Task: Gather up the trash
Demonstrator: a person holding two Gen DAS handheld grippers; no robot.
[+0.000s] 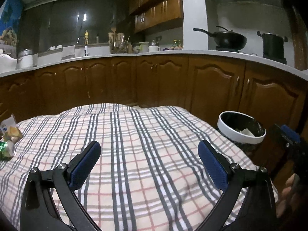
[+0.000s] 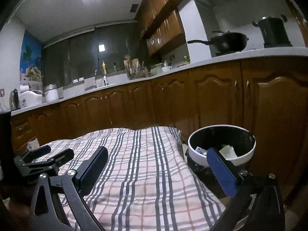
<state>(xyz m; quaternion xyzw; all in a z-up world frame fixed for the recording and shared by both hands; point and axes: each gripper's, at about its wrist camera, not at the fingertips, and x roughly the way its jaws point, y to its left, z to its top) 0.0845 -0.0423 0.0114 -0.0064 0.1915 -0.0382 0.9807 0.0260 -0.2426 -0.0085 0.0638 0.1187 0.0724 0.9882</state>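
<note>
Holding crumpled paper scraps [image 2: 228, 151], your round white-rimmed, black-lined trash bin [image 2: 248, 156] sits beside the plaid-covered table [image 1: 134, 144]. Your left gripper [image 1: 149, 163] and right gripper [image 2: 156, 170] both have fingers spread apart, gripping nothing.

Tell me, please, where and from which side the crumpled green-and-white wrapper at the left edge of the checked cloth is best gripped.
Grip the crumpled green-and-white wrapper across its raised, bunched middle, coming from above. It lies low and loose on the checked cloth, so a side approach would probably push it along. The left gripper is open and would have to swing well left, keeping clear of the tan wrappers just behind.
</note>
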